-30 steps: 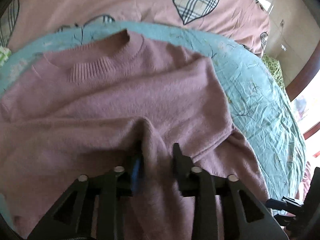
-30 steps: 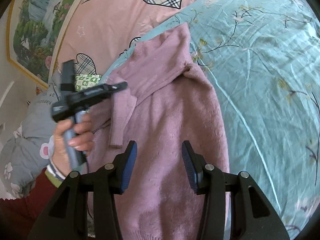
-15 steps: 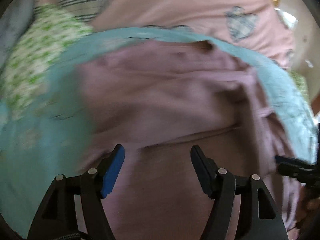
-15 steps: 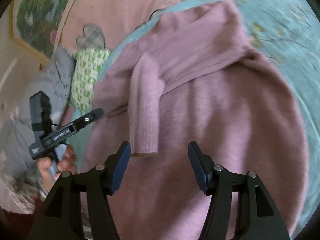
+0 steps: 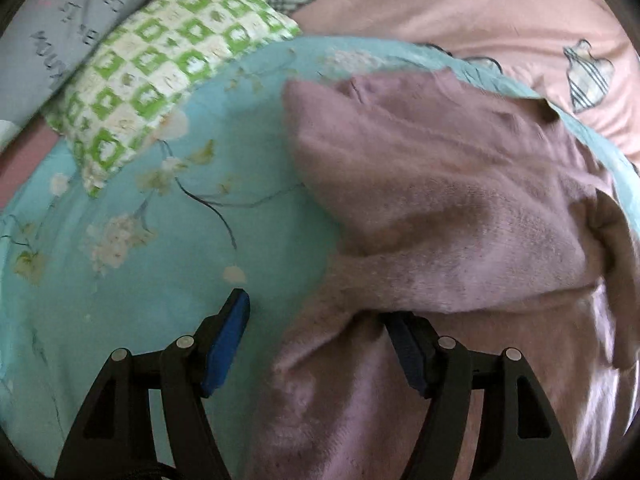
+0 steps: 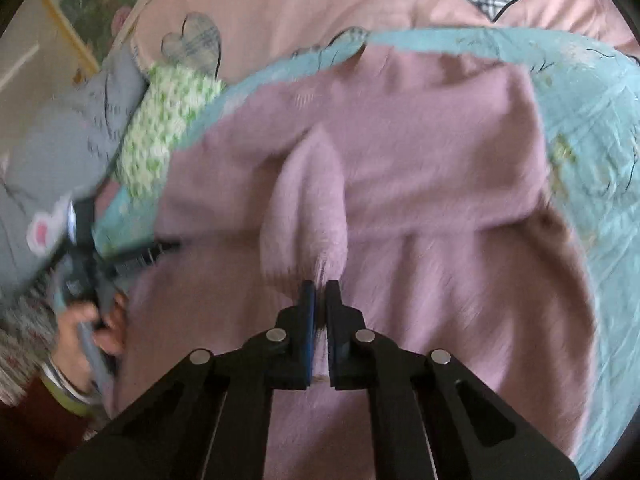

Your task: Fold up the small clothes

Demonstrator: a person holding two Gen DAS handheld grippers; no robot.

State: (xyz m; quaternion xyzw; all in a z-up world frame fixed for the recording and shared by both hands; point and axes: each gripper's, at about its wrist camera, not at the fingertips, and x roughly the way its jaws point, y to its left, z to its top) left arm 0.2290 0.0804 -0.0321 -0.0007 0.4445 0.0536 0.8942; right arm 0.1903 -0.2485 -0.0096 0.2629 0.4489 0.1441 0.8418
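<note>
Fingers of the right gripper [image 6: 320,292] have closed almost together on the cuff end of the sleeve [image 6: 306,204], which lies folded across the front of the mauve sweater [image 6: 420,152]; half a second ago the same fingers stood wide apart with that cuff lying loose between them. The sleeve runs away from the pinch toward the far collar, slightly humped in the middle. To the near left in this view the person's left hand [image 6: 90,320] grips the handle of the left gripper [image 6: 120,258], blurred, at the left edge of the sweater.

From the left wrist, the left gripper [image 5: 320,320] is wide open and holds nothing. A second ago it was clamped on a ridge of the knit; now its left blue pad [image 5: 228,340] sits over bare teal floral sheet [image 5: 140,240], while the right one is partly under a fold of sweater [image 5: 460,220], whose left edge passes between the fingers. The view has swung left since then, so more sheet shows.

Farther off, a green-and-white checked cushion [image 5: 160,76] rests on the sheet's far left edge, a grey pillow [image 5: 60,20] beside it, and a pink duvet with plaid hearts [image 5: 480,8] lies beyond the sweater.
</note>
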